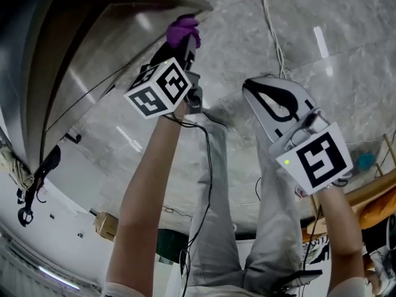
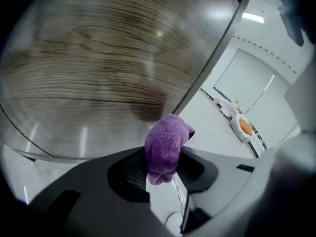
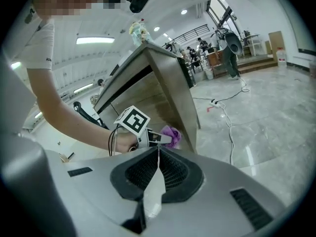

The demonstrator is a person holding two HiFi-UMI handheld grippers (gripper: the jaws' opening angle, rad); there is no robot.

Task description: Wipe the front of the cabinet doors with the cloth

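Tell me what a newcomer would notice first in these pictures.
The bright purple cloth stands out first, pinched in the left hand-held gripper close to the edge of the wood-grain cabinet door. The right hand-held gripper, shut and empty, hangs off to the side over the glossy grey floor.

Head view looked steeply down, cabinet (image 1: 93, 60) at eleven o'clock; left gripper view faced it closer than right.
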